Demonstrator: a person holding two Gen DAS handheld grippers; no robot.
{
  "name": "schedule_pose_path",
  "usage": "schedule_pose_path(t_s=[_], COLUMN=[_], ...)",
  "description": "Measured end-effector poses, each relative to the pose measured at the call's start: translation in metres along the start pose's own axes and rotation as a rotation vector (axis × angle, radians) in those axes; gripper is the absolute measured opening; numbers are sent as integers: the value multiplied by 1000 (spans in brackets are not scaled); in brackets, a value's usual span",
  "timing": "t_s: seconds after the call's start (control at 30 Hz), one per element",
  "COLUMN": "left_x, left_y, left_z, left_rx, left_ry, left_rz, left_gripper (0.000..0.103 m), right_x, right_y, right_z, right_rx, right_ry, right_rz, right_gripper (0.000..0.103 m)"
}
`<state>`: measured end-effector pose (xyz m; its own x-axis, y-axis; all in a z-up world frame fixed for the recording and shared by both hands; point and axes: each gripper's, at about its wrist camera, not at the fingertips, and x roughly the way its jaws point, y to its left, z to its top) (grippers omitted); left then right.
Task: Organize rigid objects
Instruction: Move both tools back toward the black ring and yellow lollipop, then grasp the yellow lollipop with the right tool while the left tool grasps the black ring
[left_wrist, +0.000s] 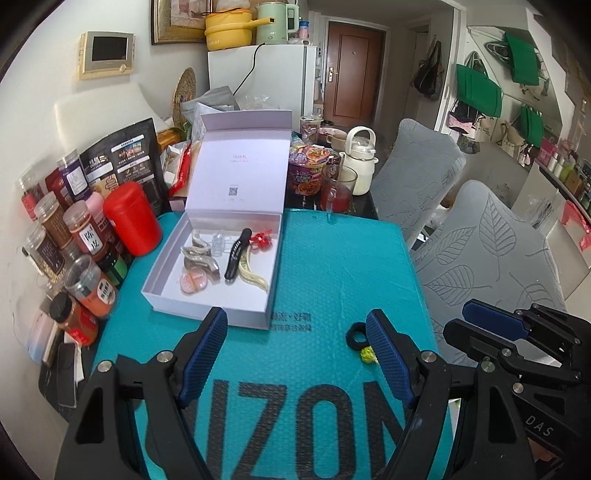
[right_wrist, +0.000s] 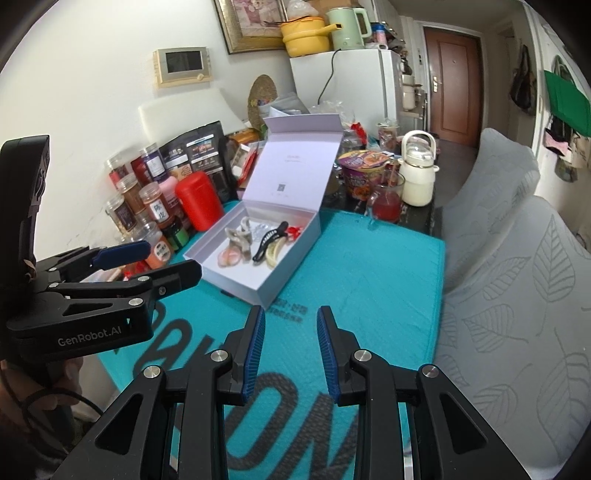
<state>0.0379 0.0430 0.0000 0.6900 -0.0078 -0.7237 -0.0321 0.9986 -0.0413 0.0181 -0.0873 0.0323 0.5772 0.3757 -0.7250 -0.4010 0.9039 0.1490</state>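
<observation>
Both jaws hold nothing: the left gripper (left_wrist: 295, 354) gapes wide, the right gripper (right_wrist: 291, 354) stands narrowly parted. A black ring (left_wrist: 357, 335) lies near the teal mat's (left_wrist: 332, 266) front edge, just beside the left gripper's right finger; I would center over it before closing, then carry it to the white box (left_wrist: 207, 299) at the mat's back-left corner.

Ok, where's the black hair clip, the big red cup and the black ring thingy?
black hair clip (left_wrist: 236, 254), left wrist view, middle of its body.
red cup (left_wrist: 133, 221), left wrist view, its side wall.
black ring (left_wrist: 356, 335), left wrist view, its left band.
</observation>
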Motion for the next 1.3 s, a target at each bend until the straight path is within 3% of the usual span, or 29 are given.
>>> schedule_pose_path(t_s=[0.43,0.7,0.87,1.03,1.3], left_x=[18,47,67,91,123], left_y=[-43,-50,-49,-43,-29], left_z=[-30,-39,-45,-49,-50], left_rx=[6,49,64,91,126], left_ry=[43,107,147,190,220], left_rz=[-18,-40,-63,-85,-86], left_gripper=[78,78,78,78,78], right_x=[-11,12,26,48,87], right_y=[-41,-56,-64,-67,-65], right_z=[-39,-58,-67,-76,-85], right_rx=[25,60,103,145,179], right_ry=[57,117,146,182,225], right_rz=[-22,-52,-45,-30,-26], right_gripper=[34,35,40,52,57])
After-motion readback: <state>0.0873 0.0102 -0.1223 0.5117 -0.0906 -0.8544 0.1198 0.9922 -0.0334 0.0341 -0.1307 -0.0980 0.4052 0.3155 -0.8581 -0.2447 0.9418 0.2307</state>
